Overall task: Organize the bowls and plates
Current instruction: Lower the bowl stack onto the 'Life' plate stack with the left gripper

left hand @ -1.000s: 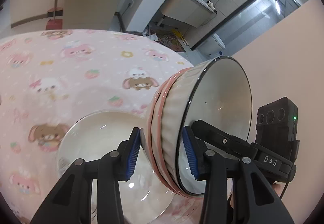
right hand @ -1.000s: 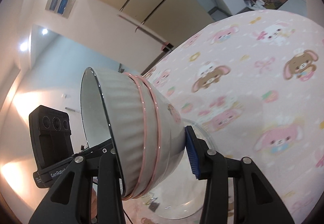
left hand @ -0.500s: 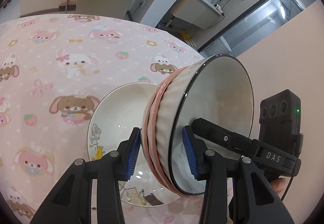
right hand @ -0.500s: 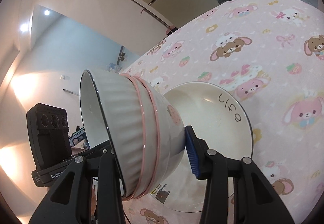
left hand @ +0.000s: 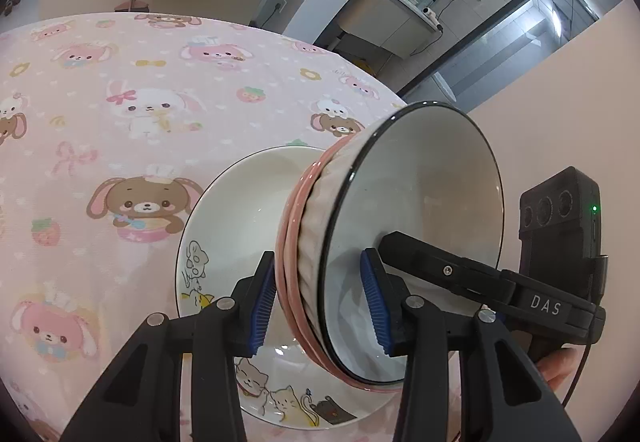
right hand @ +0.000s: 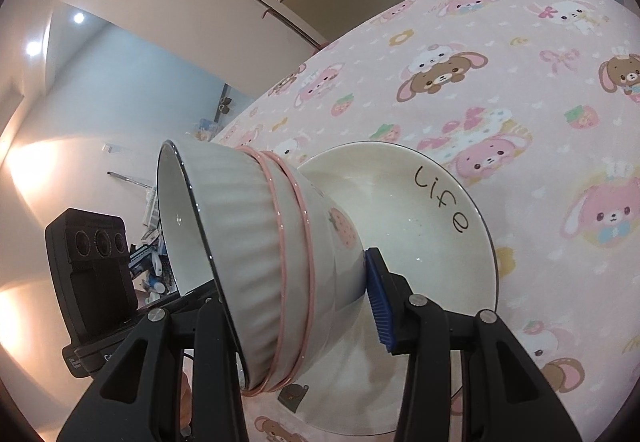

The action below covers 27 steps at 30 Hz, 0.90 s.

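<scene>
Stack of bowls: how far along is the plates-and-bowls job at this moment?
Done: three bowls are nested into one stack of bowls. In hand: the left gripper and right gripper both clamp its rim, holding it tilted on its side above the plate on the pink tablecloth. Left: set the stack down, probably onto that plate; it does not yet rest there.

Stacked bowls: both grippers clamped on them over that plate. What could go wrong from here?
1. The stack of bowls is tipped on its side, held only across its walls by the left gripper and right gripper; the nested bowls could slide apart.
2. It hangs just above the cat plate; a fast descent could chip either.
3. Uneven release could roll it off the plate.
</scene>
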### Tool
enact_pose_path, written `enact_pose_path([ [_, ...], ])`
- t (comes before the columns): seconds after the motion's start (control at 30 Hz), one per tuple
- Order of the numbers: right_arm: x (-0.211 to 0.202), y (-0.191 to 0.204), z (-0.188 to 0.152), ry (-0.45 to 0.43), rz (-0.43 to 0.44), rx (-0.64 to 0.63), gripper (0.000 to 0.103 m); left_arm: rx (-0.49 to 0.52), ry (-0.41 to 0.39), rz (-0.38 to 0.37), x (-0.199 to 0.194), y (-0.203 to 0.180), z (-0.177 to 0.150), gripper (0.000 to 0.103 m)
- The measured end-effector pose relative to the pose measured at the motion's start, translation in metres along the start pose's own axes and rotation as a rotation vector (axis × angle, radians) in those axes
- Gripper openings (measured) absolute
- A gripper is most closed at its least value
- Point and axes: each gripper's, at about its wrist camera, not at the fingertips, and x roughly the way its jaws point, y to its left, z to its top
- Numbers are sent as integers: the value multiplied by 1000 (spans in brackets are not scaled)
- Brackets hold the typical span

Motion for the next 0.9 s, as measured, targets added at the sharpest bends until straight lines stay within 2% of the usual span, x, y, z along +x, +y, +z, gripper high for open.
enact_pose_path([
  [0.4,8,-9,2,-3,-19,24,41,28,-13,24,16,4,2,44],
  [0.9,6,-7,1,-25,-55,18,41,54,-45,47,9,3,4,40],
])
